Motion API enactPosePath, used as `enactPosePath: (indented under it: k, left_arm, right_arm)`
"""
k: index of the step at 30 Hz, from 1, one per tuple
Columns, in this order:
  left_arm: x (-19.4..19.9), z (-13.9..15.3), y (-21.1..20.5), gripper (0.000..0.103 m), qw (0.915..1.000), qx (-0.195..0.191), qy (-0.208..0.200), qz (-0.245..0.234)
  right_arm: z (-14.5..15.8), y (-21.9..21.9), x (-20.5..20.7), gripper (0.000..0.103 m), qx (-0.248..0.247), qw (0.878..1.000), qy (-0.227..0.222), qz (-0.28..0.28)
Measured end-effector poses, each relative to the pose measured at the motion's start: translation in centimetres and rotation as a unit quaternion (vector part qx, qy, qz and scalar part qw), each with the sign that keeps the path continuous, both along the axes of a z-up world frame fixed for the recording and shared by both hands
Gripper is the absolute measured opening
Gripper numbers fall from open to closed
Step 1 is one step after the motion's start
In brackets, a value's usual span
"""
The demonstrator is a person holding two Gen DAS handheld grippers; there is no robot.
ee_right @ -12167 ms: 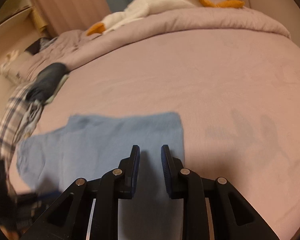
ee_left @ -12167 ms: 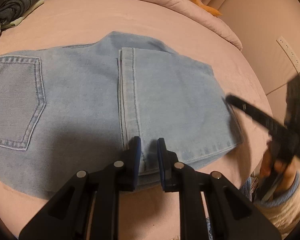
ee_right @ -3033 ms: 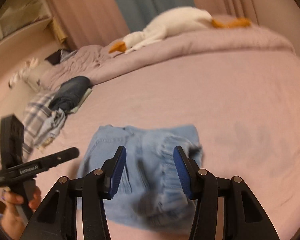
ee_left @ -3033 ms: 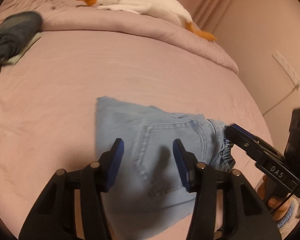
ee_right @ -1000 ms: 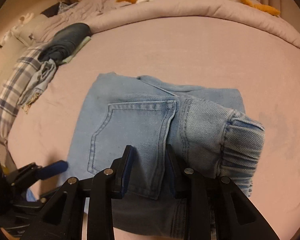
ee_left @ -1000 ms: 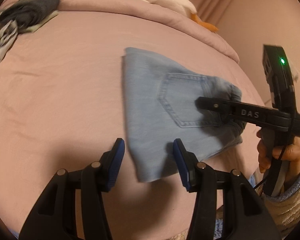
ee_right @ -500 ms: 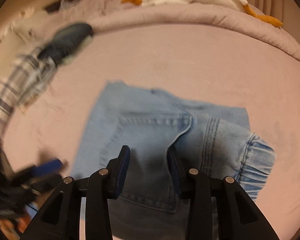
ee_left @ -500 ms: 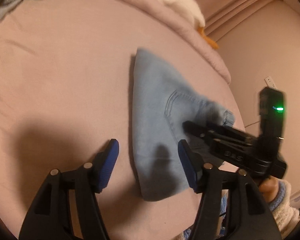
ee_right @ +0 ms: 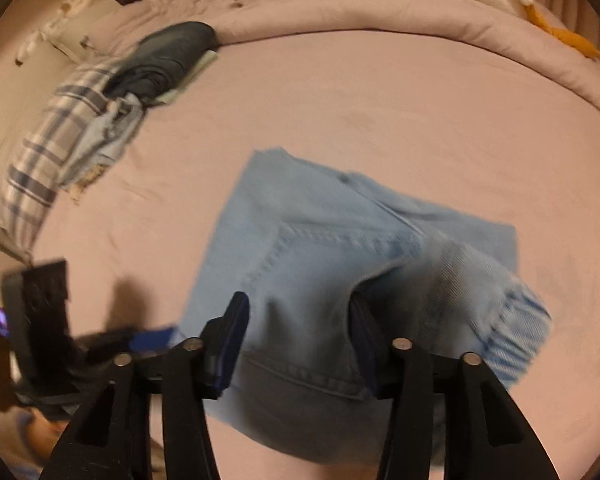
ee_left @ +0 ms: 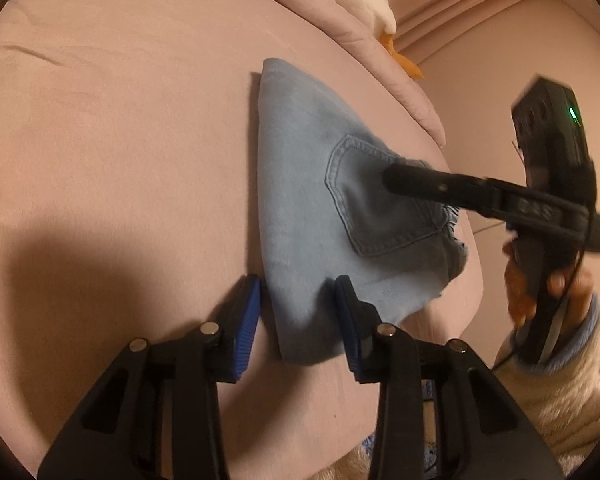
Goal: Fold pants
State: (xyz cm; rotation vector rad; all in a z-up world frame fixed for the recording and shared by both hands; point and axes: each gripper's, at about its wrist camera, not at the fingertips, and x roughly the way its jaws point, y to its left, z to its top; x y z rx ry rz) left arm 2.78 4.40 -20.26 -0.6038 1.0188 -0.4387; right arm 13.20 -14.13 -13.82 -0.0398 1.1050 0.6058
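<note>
Left wrist view: folded jeans (ee_left: 308, 216) lie on pink bed (ee_left: 120, 140), pocket up. Left tongs (ee_left: 298, 320) spread wide over near corner. Right tongs (ee_right: 300, 340) spread above pocket, gripping nothing.

The left camera sits close above the near corner of the jeans (ee_left: 300, 200) and looks along the bed (ee_left: 120, 120) toward the wall. The right camera sits close over the jeans' pocket side, looking toward the clothes pile (ee_right: 112, 92). Both views show the jeans and the bed.
</note>
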Motion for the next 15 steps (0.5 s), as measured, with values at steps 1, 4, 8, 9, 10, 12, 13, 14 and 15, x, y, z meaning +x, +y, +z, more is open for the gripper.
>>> enactPosePath:
  k: [1, 4, 8, 9, 10, 12, 13, 14, 15]
  left_arm:
    - [-0.1, -0.1, 0.0, 0.037, 1.0, 0.0, -0.001, -0.002]
    - [-0.5, -0.4, 0.2, 0.037, 1.0, -0.008, 0.0, -0.001]
    - [-0.2, -0.6, 0.3, 0.037, 0.9998, -0.019, 0.007, -0.002]
    - [0.2, -0.5, 0.2, 0.038, 0.9998, -0.02, 0.008, -0.002]
    - [0.2, -0.5, 0.2, 0.038, 0.9997, -0.021, 0.007, -0.003]
    - [0.0, -0.4, 0.4, 0.038, 0.9997, -0.022, 0.008, -0.003]
    - [0.1, -0.4, 0.4, 0.038, 0.9997, -0.023, 0.01, -0.004]
    - [0.0, -0.4, 0.5, 0.038, 0.9997, -0.024, 0.011, -0.004]
    - [0.0, -0.4, 0.5, 0.038, 0.9997, -0.023, 0.011, -0.005]
  right_arm:
    - [-0.1, 0.4, 0.3, 0.056, -0.019, 1.0, 0.005, 0.006]
    - [0.6, 1.1, 0.4, 0.056, -0.077, 0.997, -0.013, 0.013]
    - [2.1, -1.2, 0.2, 0.056, -0.09, 0.995, -0.035, -0.009]
    - [1.4, -2.2, 0.5, 0.056, -0.094, 0.995, -0.025, -0.021]
    - [0.5, -2.9, 0.6, 0.056, -0.102, 0.994, -0.012, -0.032]
    - [-1.5, -4.2, -0.1, 0.056, -0.125, 0.991, -0.006, -0.052]
    - [-2.3, -4.7, -0.7, 0.055, -0.135, 0.99, -0.014, -0.048]
    - [-2.8, -4.9, -1.1, 0.054, -0.14, 0.989, -0.022, -0.041]
    - [-3.7, -5.1, -2.0, 0.052, -0.157, 0.987, -0.032, -0.026]
